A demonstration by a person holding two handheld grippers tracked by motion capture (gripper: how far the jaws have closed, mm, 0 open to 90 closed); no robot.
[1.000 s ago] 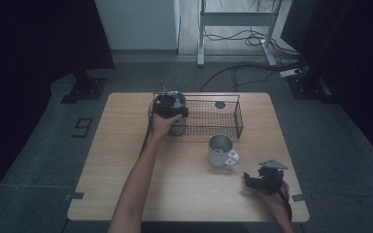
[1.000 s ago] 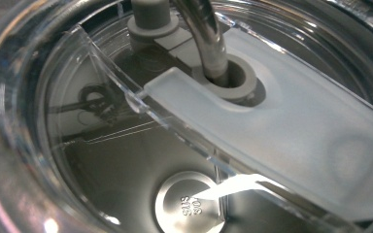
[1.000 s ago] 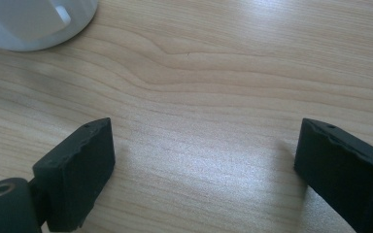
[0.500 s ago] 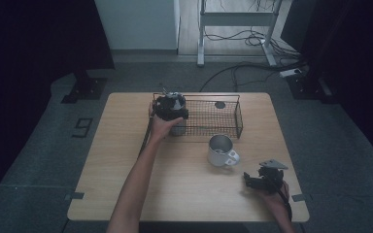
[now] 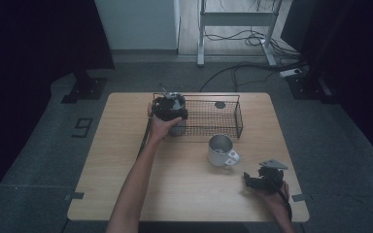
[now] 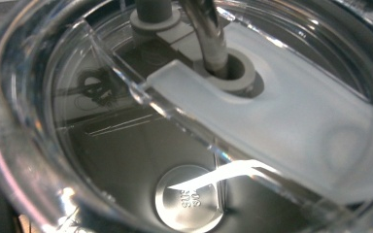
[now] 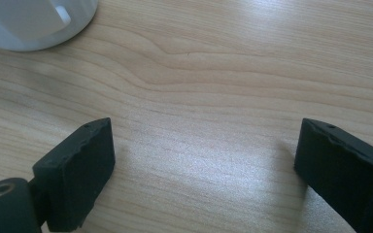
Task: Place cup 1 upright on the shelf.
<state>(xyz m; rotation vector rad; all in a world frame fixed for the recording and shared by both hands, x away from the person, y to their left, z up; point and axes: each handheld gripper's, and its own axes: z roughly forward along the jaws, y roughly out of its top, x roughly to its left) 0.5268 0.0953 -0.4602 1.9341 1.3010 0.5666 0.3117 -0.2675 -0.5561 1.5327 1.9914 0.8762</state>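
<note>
Left hand-held gripper point(image 5: 169, 108): sits at about 11 o'clock on the counter point(image 5: 107, 170), over the left end of the wire basket point(image 5: 240, 116). It stands directly above the tumbler point(image 5: 178, 128), whose grey body shows just below it at the basket's near-left corner. Cannot tell whether the tumbler stands inside the wire or against it.

Left gripper view: camera looks straight down through the tumbler's clear lid point(image 6: 272, 121), with the straw point(image 6: 209, 39) passing through its hole and the steel bottom visible beneath. Jaws hidden, so cannot tell whether they grip or are apart.

Change over the last second: the left hand-held gripper has crept slightly toward 6 o'clock; the tumbler has not visibly shifted. Judgement: this is fine positioning over the lid, with the placing or lifting step not yet settled.

Centre: a small dark disc point(image 5: 220, 105) lies in the basket at its 12 o'clock side. A metal mug point(image 5: 220, 149) stands near 3 o'clock of centre, apart from the basket.

Right hand-held gripper point(image 5: 252, 180): unchanged at about 4 o'clock, low over the counter, jaws spread wide with nothing between them point(image 7: 204, 160). Judgement: idle.
</note>
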